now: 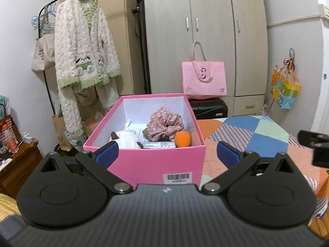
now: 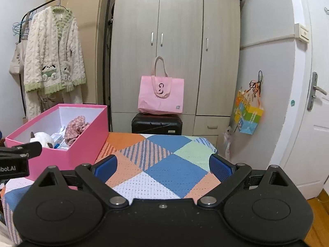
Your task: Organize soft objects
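A pink box (image 1: pixel 156 160) stands on the patchwork cover (image 1: pixel 257 135), directly in front of my left gripper (image 1: pixel 167 154). Inside lie a white plush with dark ears (image 1: pixel 128 139), a pink floral scrunchie (image 1: pixel 165 125), an orange soft ball (image 1: pixel 182 139) and some paper packets. The left gripper's blue pads stand wide apart on either side of the box's near wall, with nothing gripped. My right gripper (image 2: pixel 163 166) is open over the bare cover (image 2: pixel 164 164), to the right of the box (image 2: pixel 82 144). The plush (image 2: pixel 42 139) and scrunchie (image 2: pixel 75 127) show there too.
A wardrobe (image 1: pixel 205 41) stands behind, with a pink tote bag (image 1: pixel 203 80) on a black suitcase (image 1: pixel 209 108). A fleece robe (image 1: pixel 82 51) hangs on a rack at left. A wooden side table (image 1: pixel 16 162) with clutter is at lower left. A door (image 2: pixel 312 103) is at right.
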Demonstrator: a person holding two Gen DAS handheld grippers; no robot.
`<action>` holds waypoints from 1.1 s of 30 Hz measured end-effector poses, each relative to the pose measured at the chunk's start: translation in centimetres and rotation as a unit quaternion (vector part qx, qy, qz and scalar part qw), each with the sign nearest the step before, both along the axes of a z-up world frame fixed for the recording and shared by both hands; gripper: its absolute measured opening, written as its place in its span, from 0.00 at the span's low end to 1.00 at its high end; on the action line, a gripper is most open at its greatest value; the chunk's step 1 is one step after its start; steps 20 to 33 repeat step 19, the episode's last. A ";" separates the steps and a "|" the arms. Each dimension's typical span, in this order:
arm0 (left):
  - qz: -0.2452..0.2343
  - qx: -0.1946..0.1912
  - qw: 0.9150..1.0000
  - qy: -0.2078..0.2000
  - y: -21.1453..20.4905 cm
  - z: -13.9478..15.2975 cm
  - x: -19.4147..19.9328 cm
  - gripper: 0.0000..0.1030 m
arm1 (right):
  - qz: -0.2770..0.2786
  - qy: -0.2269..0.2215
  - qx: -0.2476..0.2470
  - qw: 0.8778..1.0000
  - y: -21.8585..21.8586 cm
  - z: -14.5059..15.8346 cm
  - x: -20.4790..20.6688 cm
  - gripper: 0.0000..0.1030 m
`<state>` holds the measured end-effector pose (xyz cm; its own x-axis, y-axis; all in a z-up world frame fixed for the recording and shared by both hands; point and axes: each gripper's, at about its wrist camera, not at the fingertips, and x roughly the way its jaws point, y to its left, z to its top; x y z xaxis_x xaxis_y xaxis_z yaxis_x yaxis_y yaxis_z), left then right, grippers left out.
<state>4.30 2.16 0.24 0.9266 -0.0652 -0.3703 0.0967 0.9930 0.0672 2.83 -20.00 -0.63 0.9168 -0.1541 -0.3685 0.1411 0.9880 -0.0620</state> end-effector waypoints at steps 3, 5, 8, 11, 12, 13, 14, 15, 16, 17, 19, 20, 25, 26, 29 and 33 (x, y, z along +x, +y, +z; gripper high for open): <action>0.005 -0.002 1.000 0.006 0.2 -0.1 0.1 1.00 | -0.002 0.002 0.005 1.000 -0.1 0.2 -0.1 0.95; 0.007 -0.004 1.000 0.007 0.4 -0.1 0.2 1.00 | -0.002 0.002 0.006 1.000 -0.1 0.2 -0.1 0.95; 0.008 -0.005 1.000 0.007 0.5 -0.1 0.2 1.00 | -0.003 0.002 0.004 1.000 -0.1 0.2 -0.1 0.95; 0.010 -0.011 1.000 0.006 0.7 -0.1 0.1 1.00 | -0.001 0.003 0.004 1.000 -0.1 0.2 -0.1 0.95; 0.011 -0.012 1.000 0.005 0.7 -0.1 0.1 1.00 | 0.000 0.003 0.004 1.000 -0.1 0.1 -0.1 0.95; 0.011 -0.013 1.000 0.003 0.7 -0.1 0.0 1.00 | 0.000 0.003 0.003 1.000 -0.1 0.1 0.0 0.95; 0.011 -0.012 1.000 0.001 0.7 -0.1 0.0 1.00 | 0.000 0.003 0.003 1.000 -0.1 0.1 0.0 0.95; 0.011 -0.013 1.000 0.000 0.7 0.0 -0.1 1.00 | 0.000 0.003 0.004 1.000 -0.1 0.1 0.0 0.95; 0.011 -0.014 1.000 -0.001 0.7 0.0 -0.1 1.00 | 0.000 0.004 0.004 1.000 -0.1 0.1 0.0 0.95; 0.011 -0.014 1.000 -0.002 0.7 0.0 -0.2 1.00 | 0.000 0.004 0.004 1.000 -0.1 0.1 0.0 0.95; 0.010 -0.013 1.000 -0.003 0.7 0.1 -0.2 1.00 | -0.001 0.003 0.005 1.000 -0.1 0.1 0.0 0.95; 0.010 -0.013 1.000 -0.003 0.7 0.1 -0.2 1.00 | -0.001 0.003 0.005 1.000 -0.1 0.1 0.0 0.95; 0.010 -0.013 1.000 -0.003 0.7 0.1 -0.2 1.00 | -0.001 0.003 0.005 1.000 -0.1 0.1 0.0 0.95; 0.010 -0.013 1.000 -0.003 0.7 0.1 -0.2 1.00 | -0.001 0.003 0.005 1.000 -0.1 0.1 0.0 0.95; 0.010 -0.013 1.000 -0.003 0.7 0.1 -0.2 1.00 | -0.001 0.003 0.005 1.000 -0.1 0.1 0.0 0.95; 0.010 -0.013 1.000 -0.003 0.7 0.1 -0.2 1.00 | -0.001 0.003 0.005 1.000 -0.1 0.1 0.0 0.95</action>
